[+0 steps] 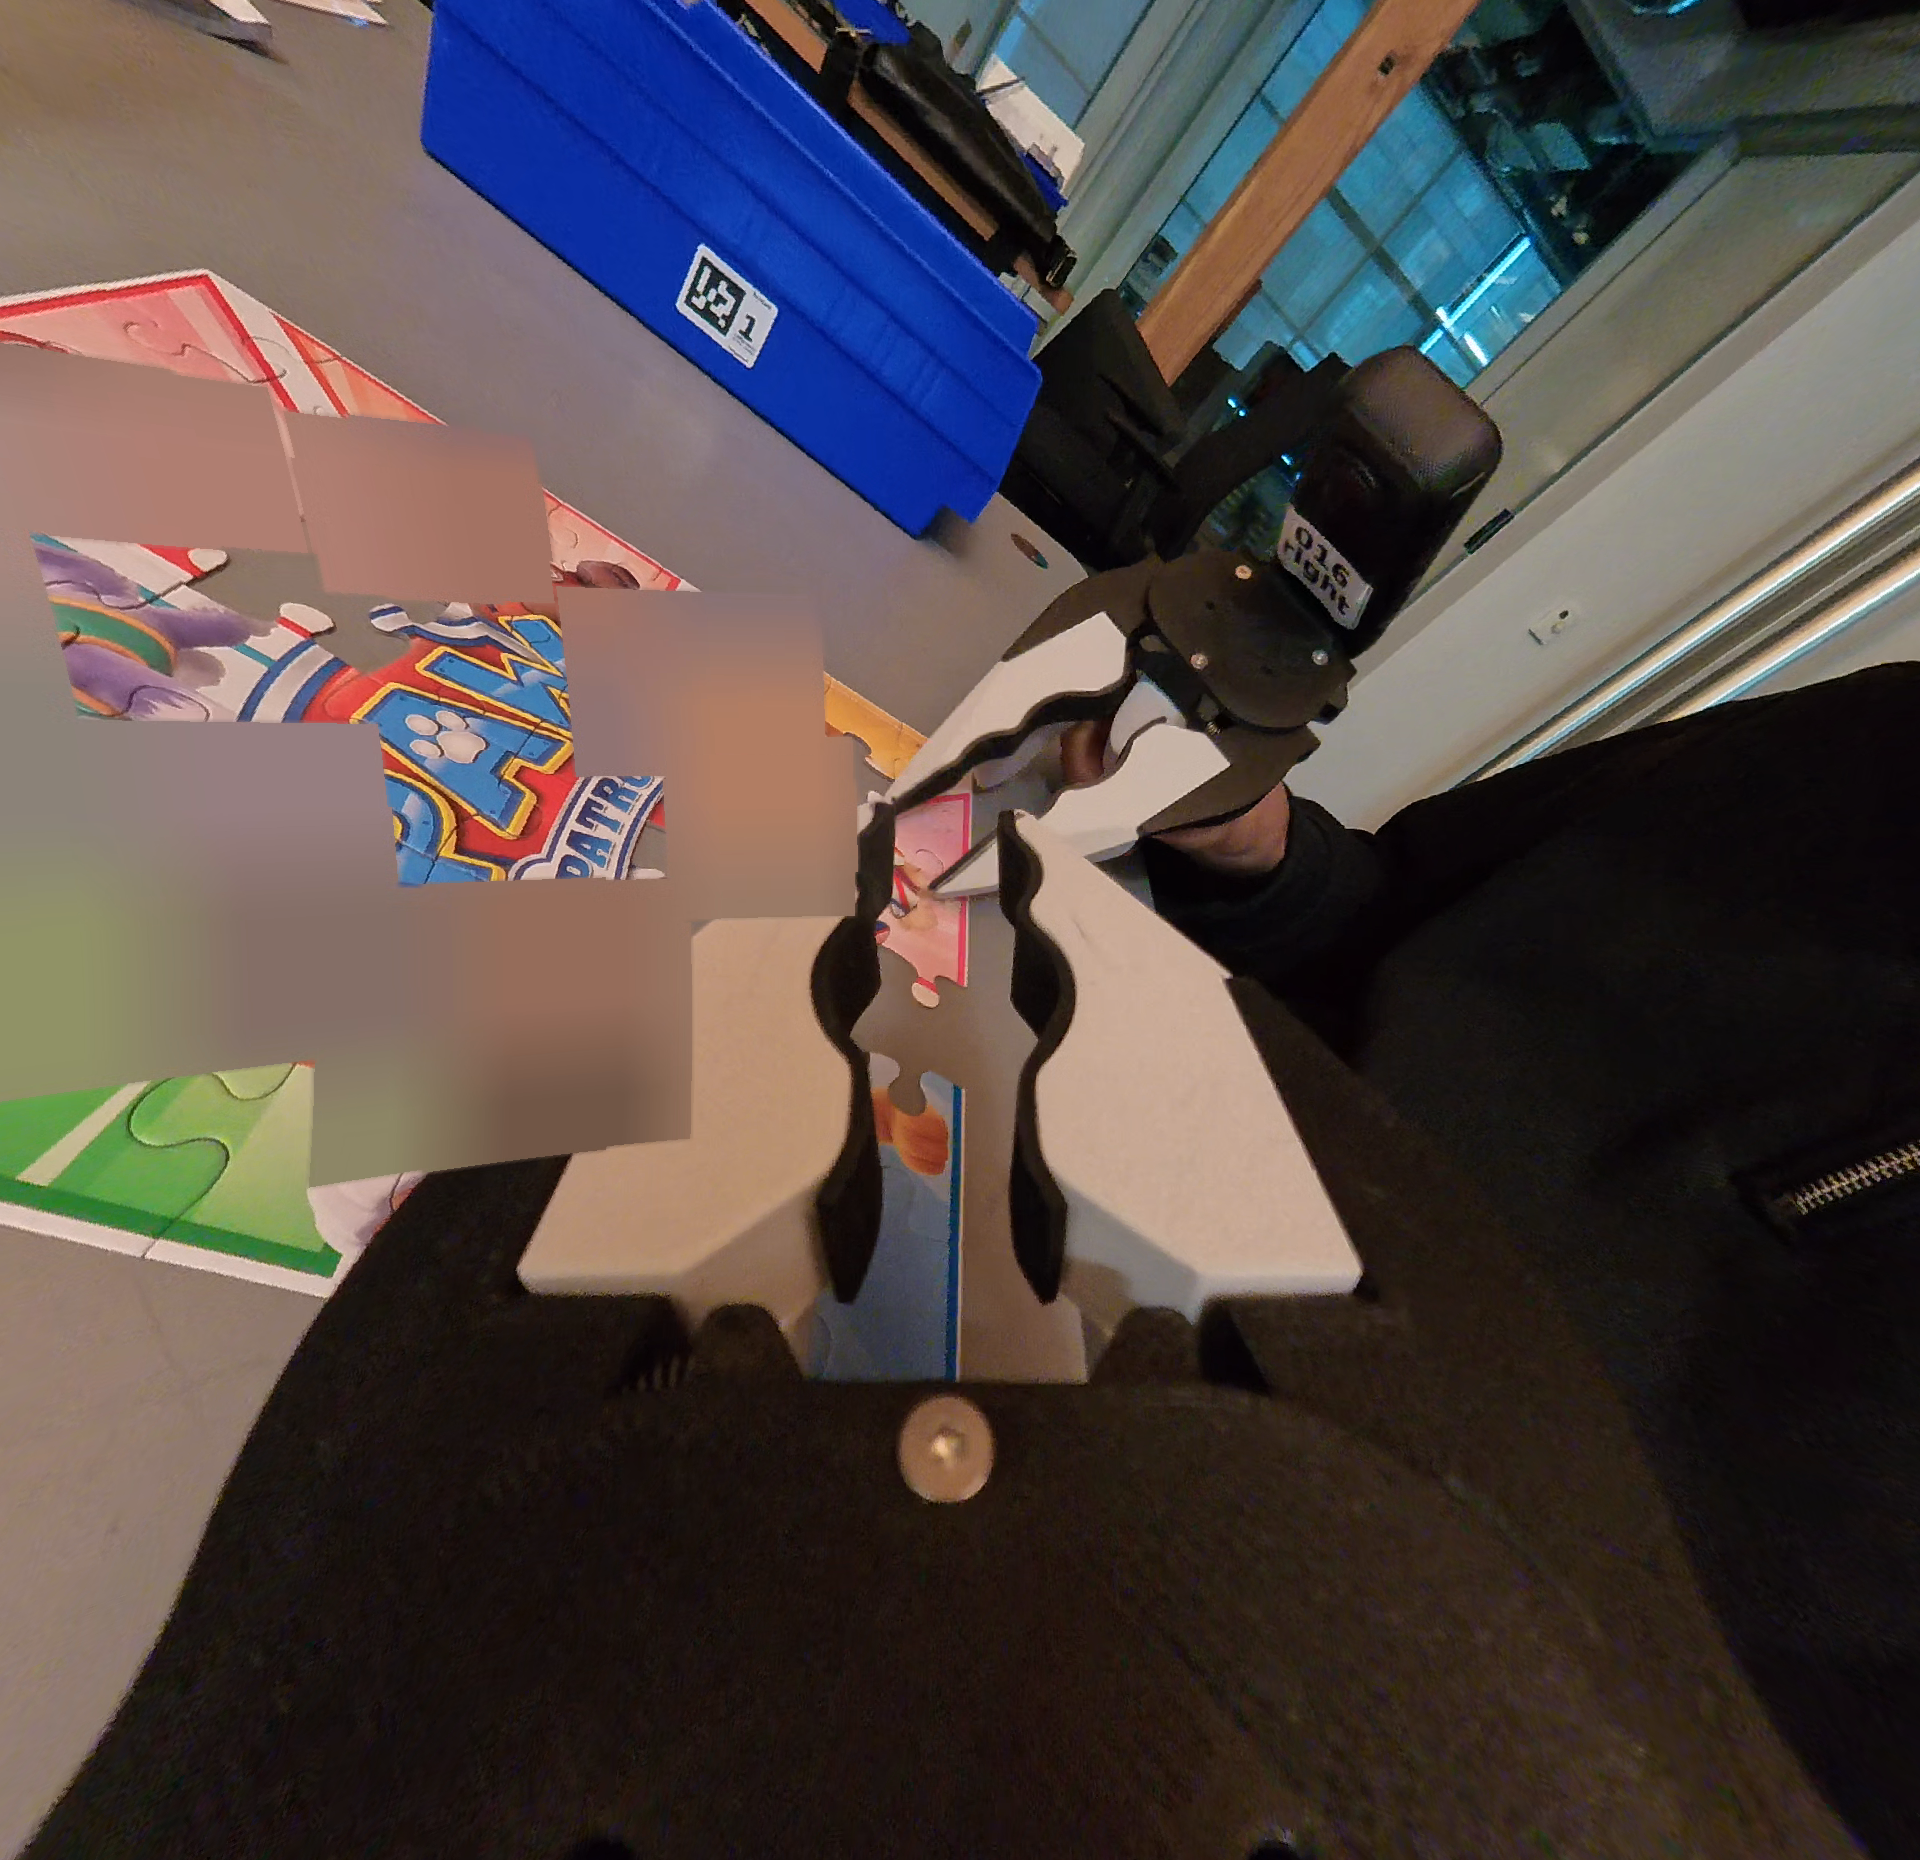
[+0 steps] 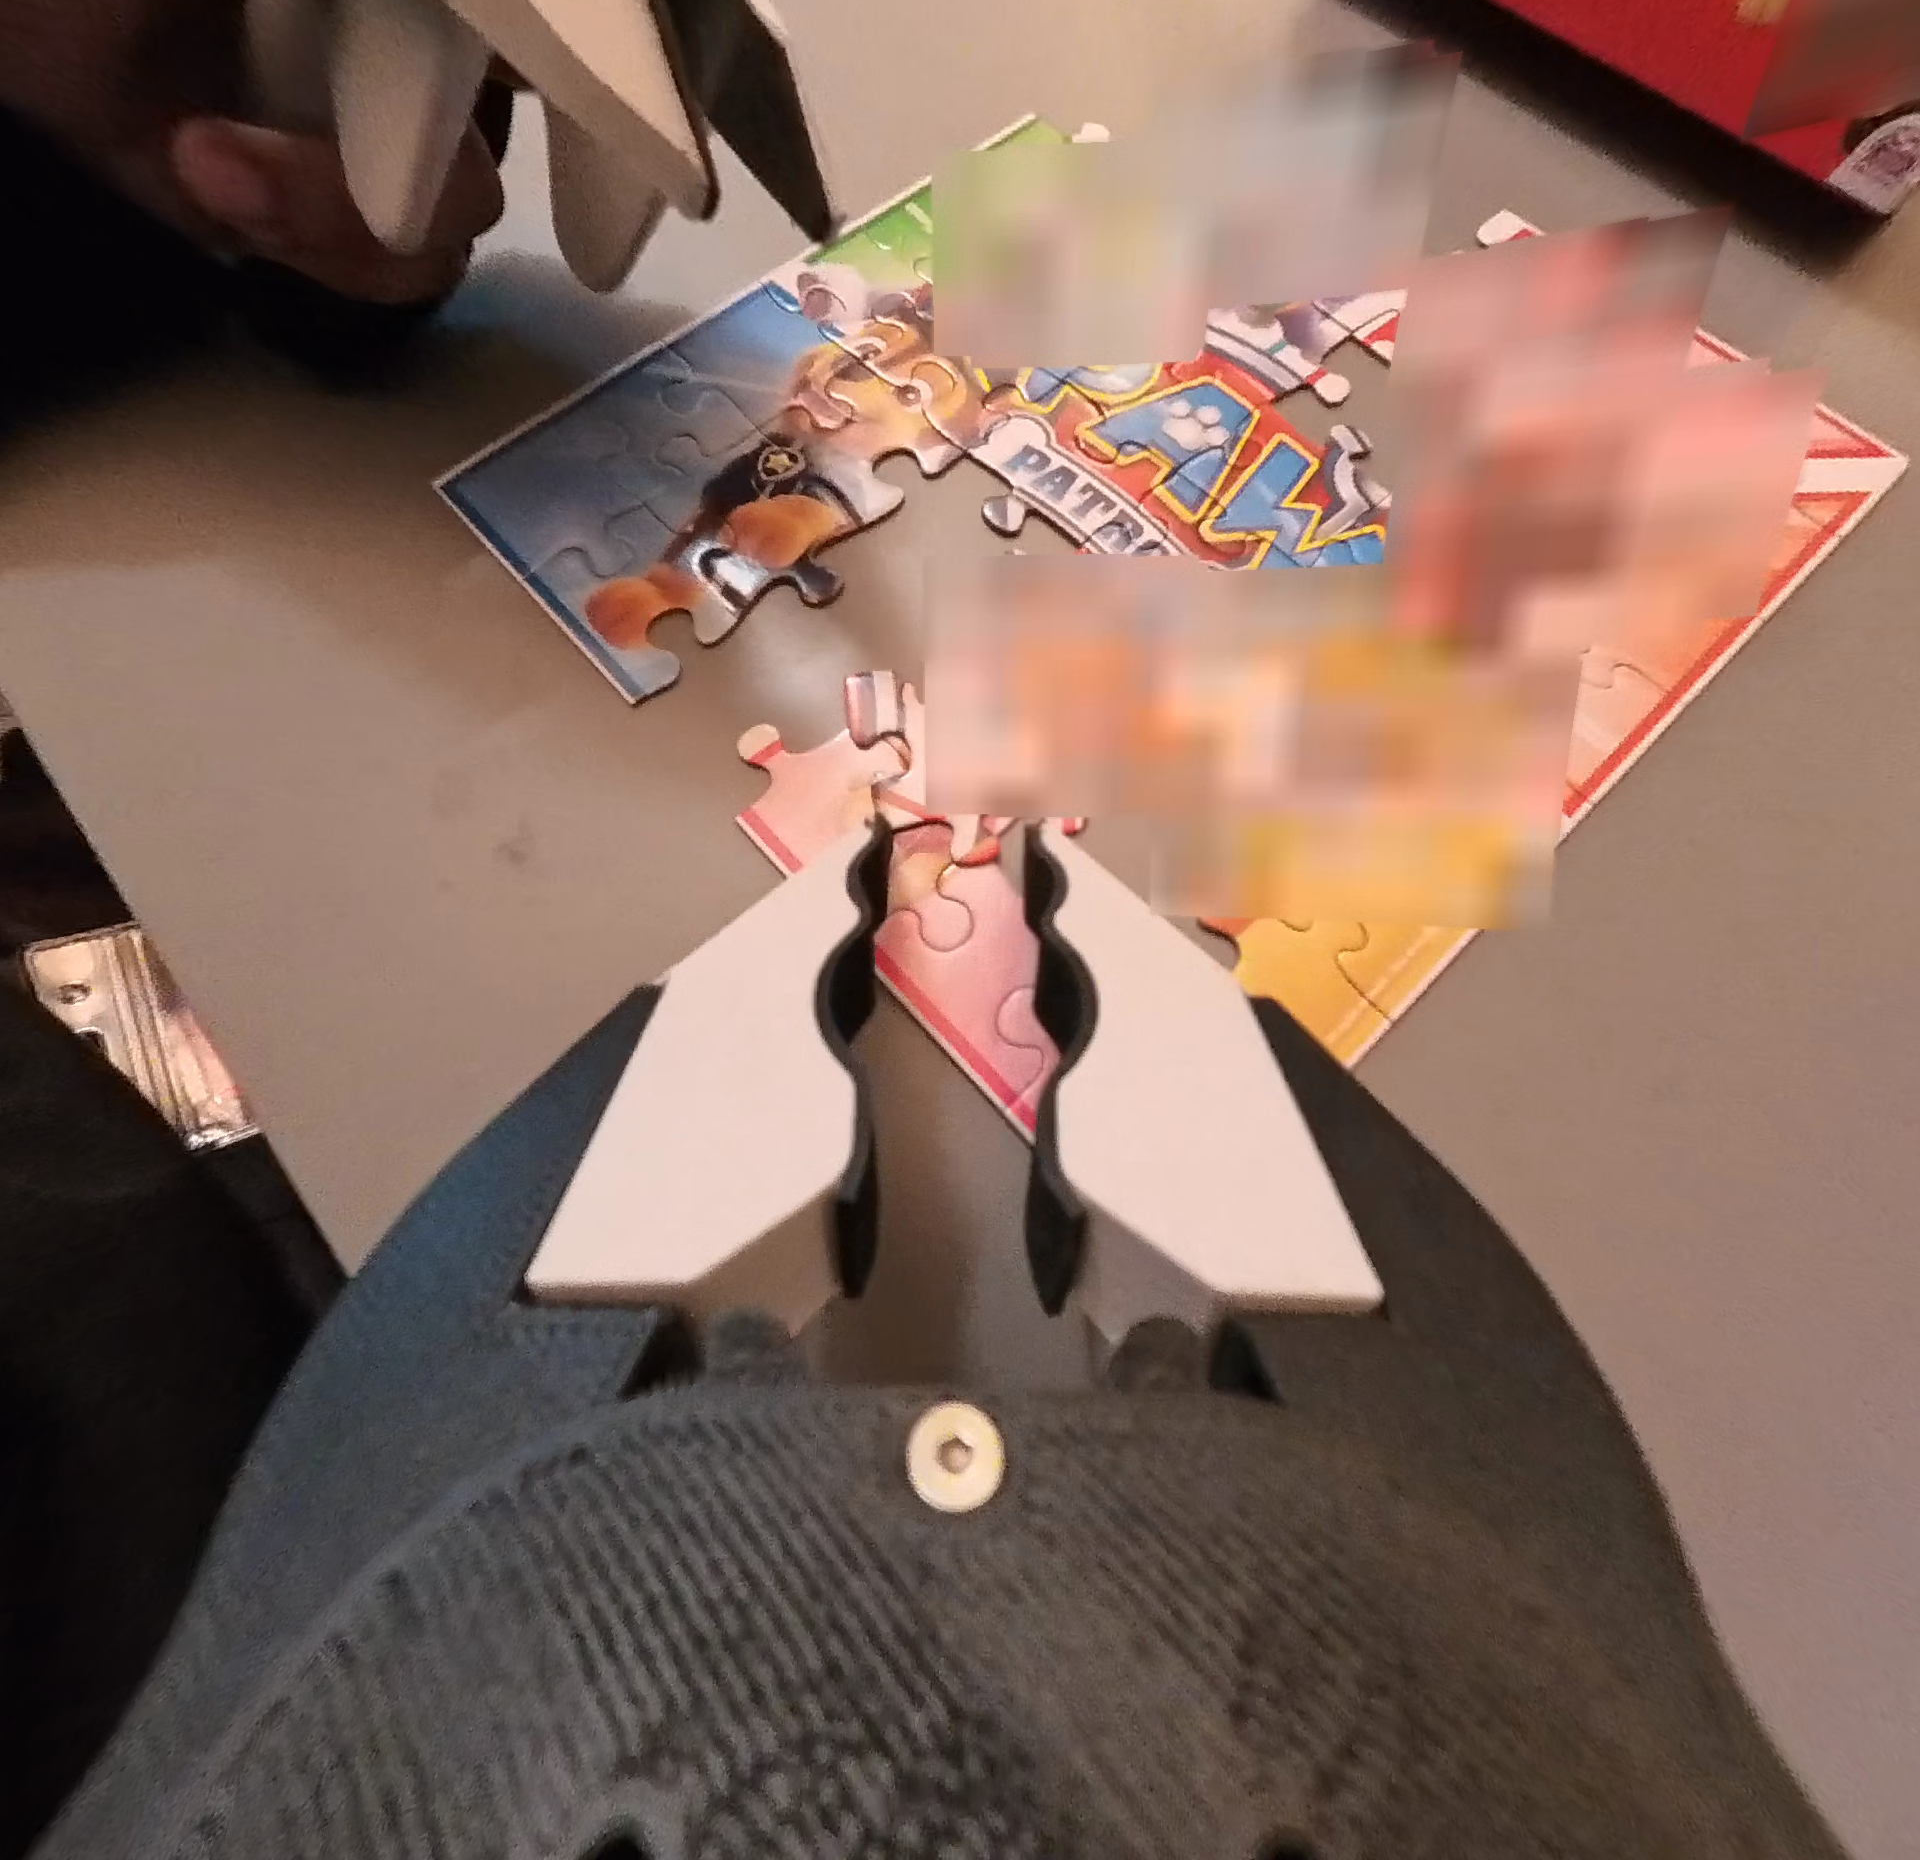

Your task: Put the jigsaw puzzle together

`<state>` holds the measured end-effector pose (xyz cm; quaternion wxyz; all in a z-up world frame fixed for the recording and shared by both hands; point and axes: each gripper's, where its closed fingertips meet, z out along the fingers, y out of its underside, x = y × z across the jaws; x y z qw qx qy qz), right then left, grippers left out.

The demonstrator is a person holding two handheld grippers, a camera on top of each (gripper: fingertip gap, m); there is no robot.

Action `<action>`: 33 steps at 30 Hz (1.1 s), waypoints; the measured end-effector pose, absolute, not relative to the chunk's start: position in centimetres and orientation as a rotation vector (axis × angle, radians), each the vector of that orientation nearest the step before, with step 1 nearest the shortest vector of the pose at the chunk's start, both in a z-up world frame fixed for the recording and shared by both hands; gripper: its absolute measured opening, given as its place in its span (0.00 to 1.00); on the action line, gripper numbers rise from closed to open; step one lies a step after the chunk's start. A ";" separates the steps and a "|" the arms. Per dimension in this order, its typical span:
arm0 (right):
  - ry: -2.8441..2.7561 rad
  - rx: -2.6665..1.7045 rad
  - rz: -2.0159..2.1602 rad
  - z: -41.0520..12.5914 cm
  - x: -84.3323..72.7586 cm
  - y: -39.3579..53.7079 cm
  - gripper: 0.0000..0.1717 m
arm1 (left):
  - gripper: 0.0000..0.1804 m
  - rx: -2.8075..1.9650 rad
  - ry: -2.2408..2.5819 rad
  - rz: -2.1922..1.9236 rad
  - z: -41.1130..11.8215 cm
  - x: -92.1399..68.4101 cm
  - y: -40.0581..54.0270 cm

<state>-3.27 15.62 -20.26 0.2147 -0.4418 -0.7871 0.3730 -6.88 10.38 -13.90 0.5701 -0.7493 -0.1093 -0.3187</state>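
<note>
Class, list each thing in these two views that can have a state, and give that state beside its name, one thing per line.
Jigsaw puzzle: flat on the grey table, partly assembled, with gaps.
Pink edge section: joined pieces, flat, at the puzzle's near edge.
Left gripper: open, nothing held, above the pink section.
Right gripper: open, nothing held, tips at the pink section.
Blue bin: standing on the table; contents hidden.

Puzzle [image 2: 727,460] on the table [image 2: 312,823]

Beyond the puzzle stands a bin [image 1: 727,200]; both grippers [image 1: 940,854] [image 2: 956,844] hover over its near edge.
</note>
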 end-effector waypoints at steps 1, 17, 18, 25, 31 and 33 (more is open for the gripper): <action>-2.182 -1.221 1.022 -20.3 -3.3 15.6 0.16 | 0.10 -1.762 -0.255 -0.745 -14.0 -6.9 10.4; -2.175 -1.226 0.969 -20.6 -3.9 14.5 0.24 | 0.09 -1.774 -0.260 -0.708 -14.2 -7.1 10.4; -2.175 -1.230 0.972 -20.6 -3.9 14.5 0.23 | 0.09 -1.773 -0.261 -0.707 -14.2 -7.1 10.4; -2.189 -1.260 1.004 -20.7 -3.7 14.5 0.12 | 0.09 -1.766 -0.263 -0.706 -14.1 -7.2 10.3; -2.192 -1.266 1.012 -20.7 -3.7 14.6 0.11 | 0.09 -1.762 -0.263 -0.705 -14.0 -7.2 10.3; -2.190 -1.266 1.009 -20.7 -3.7 14.9 0.11 | 0.09 -1.762 -0.263 -0.705 -14.0 -7.2 10.3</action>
